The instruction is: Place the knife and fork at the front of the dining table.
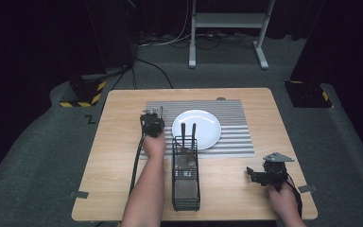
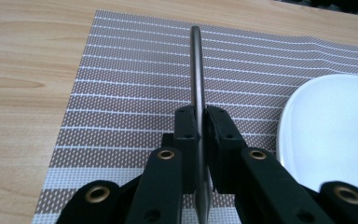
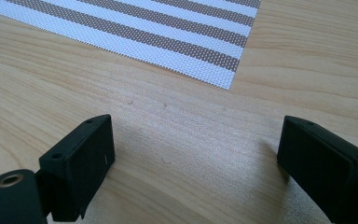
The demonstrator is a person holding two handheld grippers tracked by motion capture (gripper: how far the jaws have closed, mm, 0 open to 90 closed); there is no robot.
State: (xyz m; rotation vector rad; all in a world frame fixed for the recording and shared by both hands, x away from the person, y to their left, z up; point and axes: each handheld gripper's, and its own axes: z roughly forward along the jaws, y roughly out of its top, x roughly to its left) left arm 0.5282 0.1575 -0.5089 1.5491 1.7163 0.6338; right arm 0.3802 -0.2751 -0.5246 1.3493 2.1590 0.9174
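Note:
My left gripper (image 2: 198, 116) is shut on a thin metal piece of cutlery (image 2: 196, 70), seen edge-on, which sticks out forward over the striped placemat (image 2: 135, 93). In the high view the left gripper (image 1: 151, 124) hovers over the placemat's (image 1: 236, 123) left part, just left of the white plate (image 1: 196, 127). The plate's rim (image 2: 335, 126) lies to the right of the jaws. My right gripper (image 1: 260, 176) rests near the table's front right with its jaws wide apart. In the right gripper view it (image 3: 196, 154) stands open over bare wood, with nothing between the jaws.
A black wire basket (image 1: 185, 179) stands at the front middle of the wooden table (image 1: 118, 156), with two black-handled utensils (image 1: 188, 133) upright at its far end. A placemat corner (image 3: 168, 32) lies beyond the right gripper. A white stand's legs (image 1: 227, 28) are on the floor behind.

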